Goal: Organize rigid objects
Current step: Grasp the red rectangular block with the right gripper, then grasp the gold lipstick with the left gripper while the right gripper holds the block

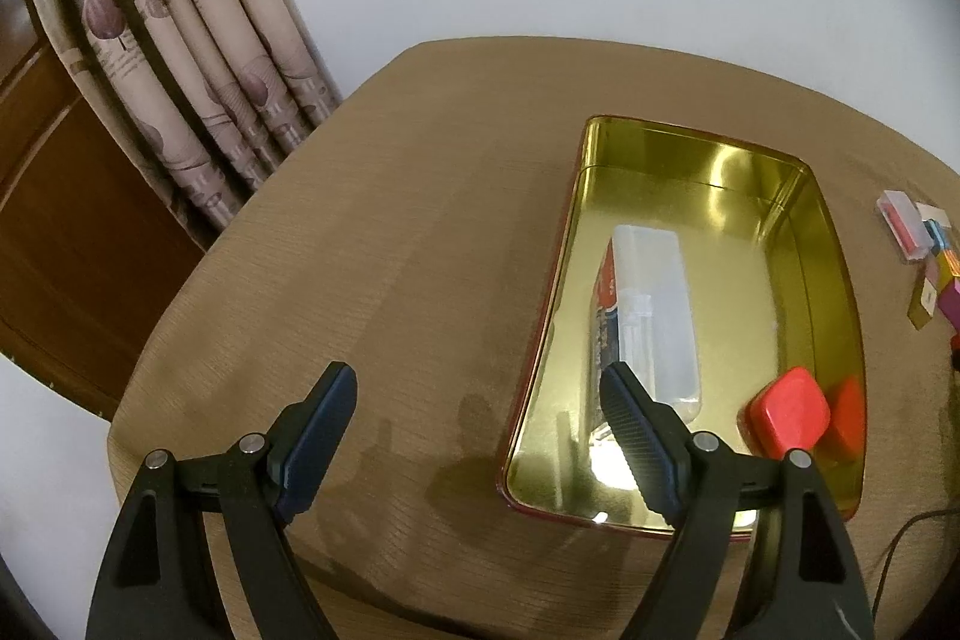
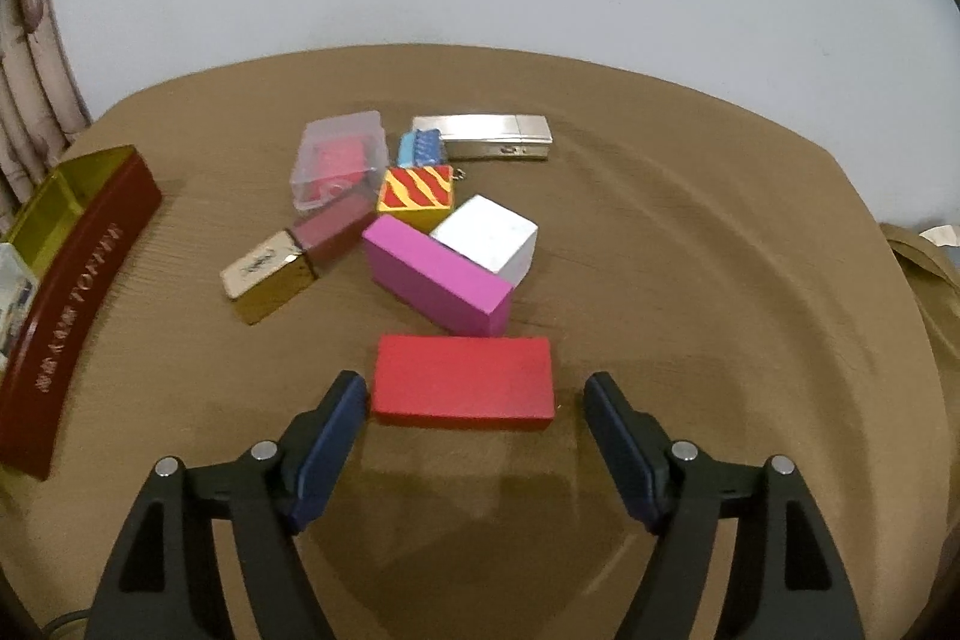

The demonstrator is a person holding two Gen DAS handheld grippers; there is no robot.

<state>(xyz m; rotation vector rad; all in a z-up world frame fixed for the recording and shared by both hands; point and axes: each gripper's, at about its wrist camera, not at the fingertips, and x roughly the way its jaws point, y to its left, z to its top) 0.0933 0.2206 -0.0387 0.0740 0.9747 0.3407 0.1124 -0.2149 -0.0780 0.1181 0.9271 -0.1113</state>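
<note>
We hold both grippers open over the brown table (image 2: 720,220).
Our right gripper (image 2: 474,418) spreads empty near the red block (image 2: 462,379); our left gripper (image 1: 480,421) hangs empty by the gold tin (image 1: 834,280), holding 2 items.

- We see even, soft indoor light in both views.
- Glare flashes off the gold inside of the tin (image 1: 804,244), brightest at its near edge.
- Soft shadows fall on the brown tablecloth (image 2: 690,232) near us.
- Fisheye bending curves the edges; corners go black.
</note>
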